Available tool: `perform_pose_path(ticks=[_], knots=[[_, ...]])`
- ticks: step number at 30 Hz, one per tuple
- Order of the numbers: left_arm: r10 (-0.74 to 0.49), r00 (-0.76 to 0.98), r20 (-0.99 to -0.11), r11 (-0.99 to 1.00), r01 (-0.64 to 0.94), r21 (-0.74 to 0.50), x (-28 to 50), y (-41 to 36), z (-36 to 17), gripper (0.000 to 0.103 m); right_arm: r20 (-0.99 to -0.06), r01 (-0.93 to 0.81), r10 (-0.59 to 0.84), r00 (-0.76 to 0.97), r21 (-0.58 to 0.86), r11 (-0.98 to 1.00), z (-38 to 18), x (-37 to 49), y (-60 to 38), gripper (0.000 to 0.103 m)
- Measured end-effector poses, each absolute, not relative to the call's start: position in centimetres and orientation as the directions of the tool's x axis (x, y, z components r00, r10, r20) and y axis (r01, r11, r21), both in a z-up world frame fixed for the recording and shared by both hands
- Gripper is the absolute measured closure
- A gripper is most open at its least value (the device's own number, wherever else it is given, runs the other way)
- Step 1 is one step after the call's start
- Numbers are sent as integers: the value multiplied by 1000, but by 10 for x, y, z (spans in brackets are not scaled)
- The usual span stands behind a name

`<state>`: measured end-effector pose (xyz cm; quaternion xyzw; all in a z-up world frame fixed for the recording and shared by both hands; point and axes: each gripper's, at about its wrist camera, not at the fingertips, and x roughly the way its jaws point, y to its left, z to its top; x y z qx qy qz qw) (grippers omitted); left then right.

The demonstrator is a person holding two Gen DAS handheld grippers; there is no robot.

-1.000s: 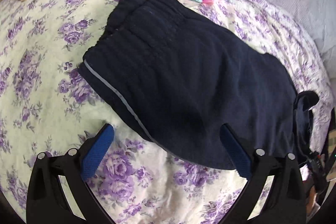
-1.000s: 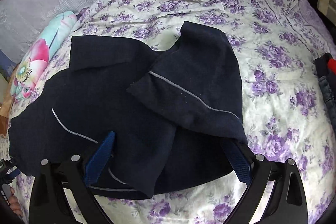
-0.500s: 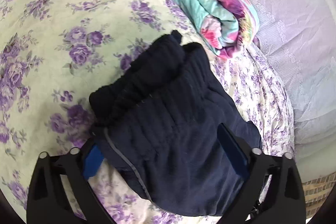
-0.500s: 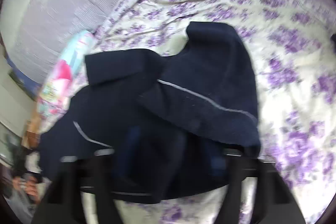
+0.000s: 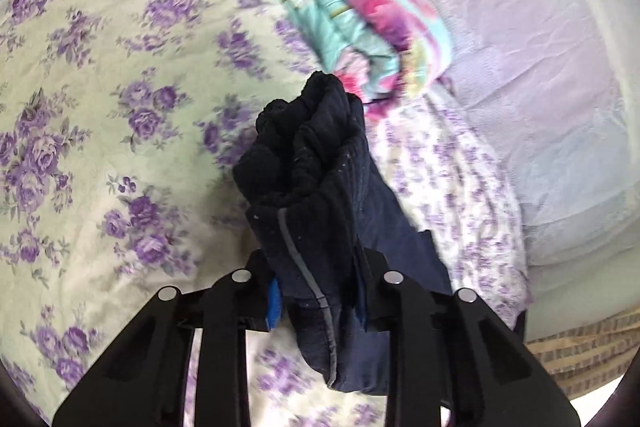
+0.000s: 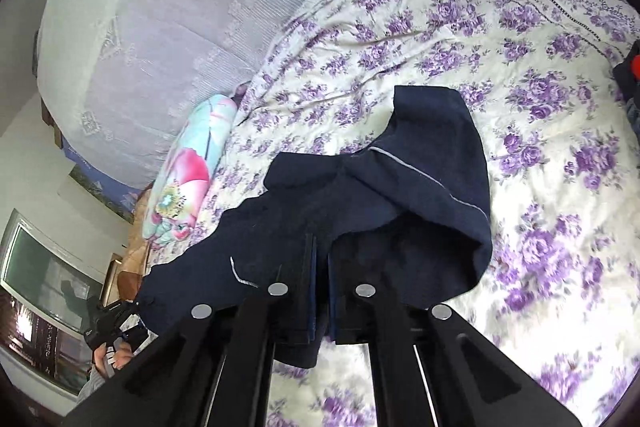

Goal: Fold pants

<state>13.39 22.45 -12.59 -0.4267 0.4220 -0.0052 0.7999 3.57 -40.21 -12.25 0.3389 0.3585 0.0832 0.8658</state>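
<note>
Both my grippers are clamped on the dark navy pants (image 5: pixel 320 187) above a bed spread with a purple-flowered sheet (image 5: pixel 100 87). The left gripper (image 5: pixel 318 301), its jaws having just closed, pinches the bunched ribbed waistband end, which stands up and away from the camera toward the bed's far edge; a thin grey stripe runs along the fabric between the blue pads. The right gripper (image 6: pixel 320 291), jaws drawn nearly together, grips a thin fold of the same pants (image 6: pixel 380 207). From the right wrist, the garment's long axis runs from the left gripper (image 6: pixel 114 321), seen low at the left beside a person's hand (image 6: pixel 116 357), across to a leg end that points toward the bed's far side, its tip resting on the sheet. A folded turquoise-and-pink floral blanket (image 5: pixel 352 7) lies at the bed's edge against a pale lavender padded headboard (image 5: pixel 520 47). A window (image 6: pixel 44 279) shows in the room at lower left.
</note>
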Motion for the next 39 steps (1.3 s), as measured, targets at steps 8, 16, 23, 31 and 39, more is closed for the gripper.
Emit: perform_pose_path(ticks=[8,16,23,31,39], knots=[[-431,627,-649,664,-267,-698,62,235,-93,78,-567,104,422,707,674,731,-98,-84,-396,99],[-467,597,-653,586,-344,-733,-13,254,-106,79,-490,23,508,709,735,677,-74,-123,-391,99],[-449,682,-578,557,-293,-777,28,269,-71,87,-330,-69,605,724,839,540,-34,-46,-418,99],[-369,701,-610,598,-324,-733,119,263,-68,86,-294,-103,671,681,868,485,-9,169,-386,99],[-340,579,-741,564,-505,-653,178,281,-120,44,-626,139,423,655,650,747,-64,276,-408,32]])
